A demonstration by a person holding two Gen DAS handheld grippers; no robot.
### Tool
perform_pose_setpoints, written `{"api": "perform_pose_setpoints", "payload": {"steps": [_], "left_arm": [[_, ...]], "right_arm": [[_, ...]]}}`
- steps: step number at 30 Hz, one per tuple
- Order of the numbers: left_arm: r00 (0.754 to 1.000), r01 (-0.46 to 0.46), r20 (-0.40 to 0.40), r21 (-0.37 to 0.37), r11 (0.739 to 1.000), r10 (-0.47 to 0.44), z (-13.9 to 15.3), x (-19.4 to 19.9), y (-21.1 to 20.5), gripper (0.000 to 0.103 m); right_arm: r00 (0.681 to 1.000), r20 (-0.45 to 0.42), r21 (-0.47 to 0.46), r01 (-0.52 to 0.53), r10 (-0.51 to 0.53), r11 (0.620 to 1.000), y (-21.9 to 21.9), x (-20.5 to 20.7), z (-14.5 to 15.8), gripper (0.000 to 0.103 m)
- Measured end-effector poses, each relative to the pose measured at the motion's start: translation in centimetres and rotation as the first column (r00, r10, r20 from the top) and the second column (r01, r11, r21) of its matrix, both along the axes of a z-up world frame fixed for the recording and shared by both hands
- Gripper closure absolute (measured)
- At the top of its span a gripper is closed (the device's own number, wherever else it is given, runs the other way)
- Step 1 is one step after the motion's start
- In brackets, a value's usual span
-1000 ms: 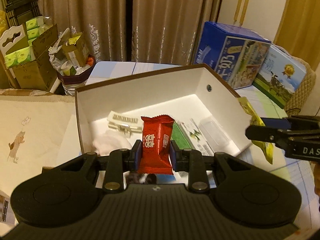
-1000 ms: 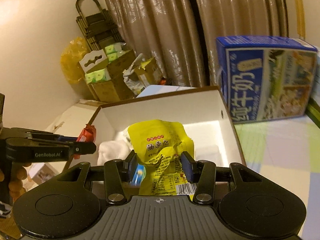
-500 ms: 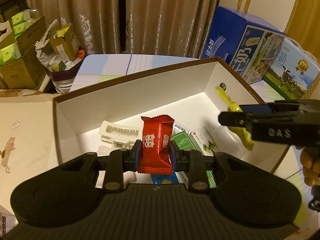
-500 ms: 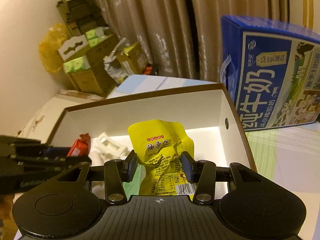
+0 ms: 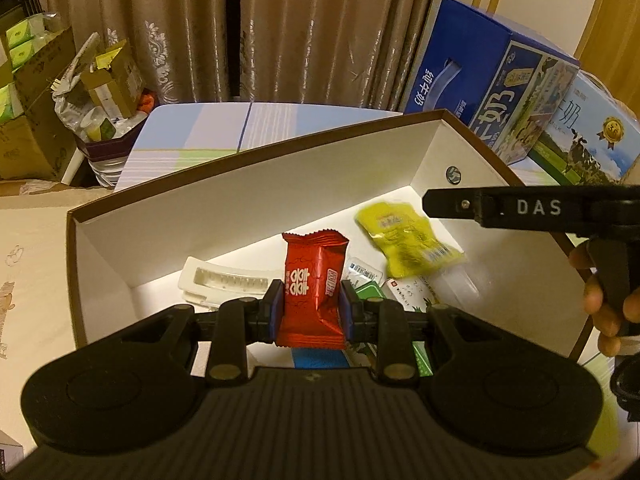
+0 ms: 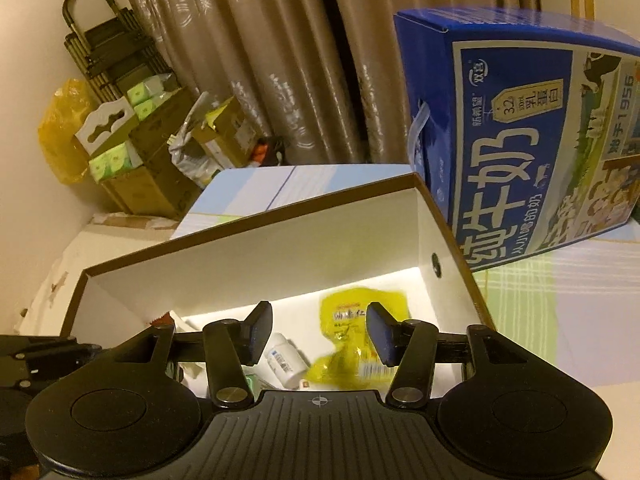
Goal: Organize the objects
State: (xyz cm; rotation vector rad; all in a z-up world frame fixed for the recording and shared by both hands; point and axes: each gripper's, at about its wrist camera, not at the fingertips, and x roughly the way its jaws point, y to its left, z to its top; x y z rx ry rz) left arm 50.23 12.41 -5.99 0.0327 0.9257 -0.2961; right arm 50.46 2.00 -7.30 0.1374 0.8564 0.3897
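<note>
Hand-held gripper on my left (image 5: 312,310) is clamped on the red candy (image 5: 313,280), upright, above the near part of the white box (image 5: 256,216). Straight below lies the drop spot, I judge. My right hand-held gripper (image 6: 318,338) hangs with its 2 fingers apart; beyond it the yellow packet (image 6: 356,344) lies blurred inside the box, toward the right wall.

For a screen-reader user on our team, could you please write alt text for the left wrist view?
The left gripper is shut on a red candy packet above an open white box. A yellow snack pouch, blurred, is inside the box below the right gripper, beside a white plastic clip.
</note>
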Motion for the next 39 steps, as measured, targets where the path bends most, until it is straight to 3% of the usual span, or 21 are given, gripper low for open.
{"api": "perform_pose_setpoints", "payload": {"steps": [13,15,20,25,32,39], "left_arm": [[1.000,0.022,-0.002,-0.003,1.000,-0.022,-1.0,1.9,-1.3,0.079],[1.000,0.021,0.012,-0.010,1.000,-0.020,-1.0,2.4,-1.4,0.073],[0.999,0.016,0.039,-0.010,1.000,-0.016,-0.5,2.5,-1.2,0.040],[0.999,-0.008,0.033,-0.032,0.999,0.009,0.5,1.0,-0.1,0.020],[0.998,-0.025,0.055,-0.037,0.999,0.027,2.3,-2.4,1.2,0.006],[0.990,-0.057,0.128,-0.048,0.997,0.063,4.8,-6.5,2.5,0.001]], "right_arm": [[0.998,-0.049,-0.068,-0.029,0.025,0.997,-0.6,-2.0,-0.5,0.053],[0.998,-0.050,-0.072,-0.027,0.024,0.997,-0.5,-2.3,-0.3,0.053],[0.998,-0.049,-0.069,-0.029,0.026,0.997,-0.4,-3.5,0.3,0.053],[0.998,-0.047,-0.049,-0.032,0.029,0.998,-0.4,-5.4,1.0,0.038],[0.999,-0.033,-0.034,-0.023,0.021,0.999,-0.4,-8.5,2.2,0.035],[1.000,0.004,-0.064,-0.009,0.009,0.998,-0.4,-11.7,3.6,0.035]]}}
